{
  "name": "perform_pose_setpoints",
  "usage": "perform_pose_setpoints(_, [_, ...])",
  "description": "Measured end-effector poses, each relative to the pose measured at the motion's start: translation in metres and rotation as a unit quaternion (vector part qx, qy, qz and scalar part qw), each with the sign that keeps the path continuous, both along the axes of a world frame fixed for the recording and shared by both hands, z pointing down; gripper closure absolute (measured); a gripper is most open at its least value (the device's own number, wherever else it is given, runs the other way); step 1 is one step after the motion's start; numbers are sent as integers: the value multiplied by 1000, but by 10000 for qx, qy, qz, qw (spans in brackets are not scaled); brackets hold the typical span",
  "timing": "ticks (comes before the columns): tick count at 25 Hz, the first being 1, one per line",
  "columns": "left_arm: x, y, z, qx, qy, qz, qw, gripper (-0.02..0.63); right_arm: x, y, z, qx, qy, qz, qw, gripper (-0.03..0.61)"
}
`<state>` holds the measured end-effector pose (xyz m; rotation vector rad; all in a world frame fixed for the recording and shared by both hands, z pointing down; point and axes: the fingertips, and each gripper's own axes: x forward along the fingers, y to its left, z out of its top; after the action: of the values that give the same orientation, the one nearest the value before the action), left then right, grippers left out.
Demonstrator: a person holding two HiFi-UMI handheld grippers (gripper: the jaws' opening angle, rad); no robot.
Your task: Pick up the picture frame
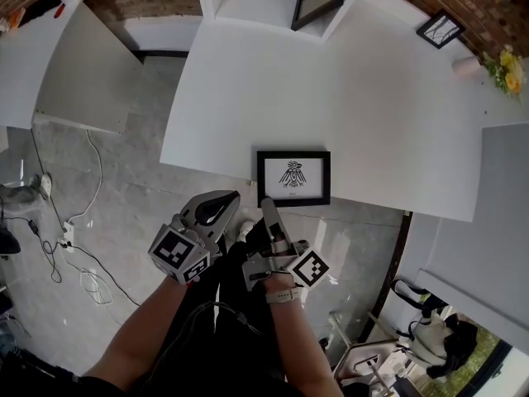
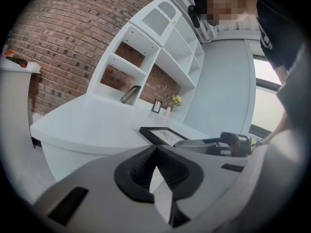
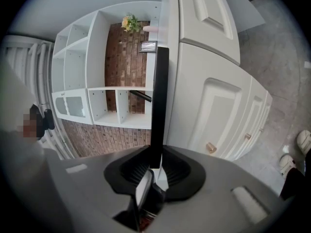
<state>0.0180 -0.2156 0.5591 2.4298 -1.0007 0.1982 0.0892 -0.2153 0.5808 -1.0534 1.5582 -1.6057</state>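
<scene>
A black picture frame (image 1: 293, 177) with a small drawing lies flat at the near edge of the white table (image 1: 248, 98). My right gripper (image 1: 266, 205) reaches its near left corner from below the table edge. In the right gripper view the frame (image 3: 158, 106) shows edge-on and runs between the two pads, which press on both its sides; my right gripper (image 3: 156, 154) is shut on it. My left gripper (image 1: 226, 200) hangs just left of it, off the table, jaws shut and empty (image 2: 155, 147). From there the frame (image 2: 163, 135) shows on the tabletop ahead.
A larger dark frame (image 1: 318, 1) leans in the white shelf unit at the back. A small frame (image 1: 440, 30), a pale cup (image 1: 465, 65) and yellow flowers (image 1: 506, 69) stand at the table's far right. White cabinet doors (image 3: 214, 106) sit under the table. Cables (image 1: 83, 263) lie on the floor.
</scene>
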Motion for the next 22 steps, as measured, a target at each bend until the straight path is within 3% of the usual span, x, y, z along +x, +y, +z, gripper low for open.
perform_pose_setpoints(9, [-6, -2, 0, -7, 41, -77, 10000, 612, -8, 6, 0, 83, -183, -161, 9997, 500])
perform_pose_setpoints(12, [-10, -2, 1, -15, 34, -117, 9999, 611, -8, 1, -3, 167, -300, -106, 9994, 437])
perform_pose_setpoints(22, [-19, -2, 5, -67, 16, -163, 9998, 612, -2, -23, 7, 20, -565, 118, 9983, 430])
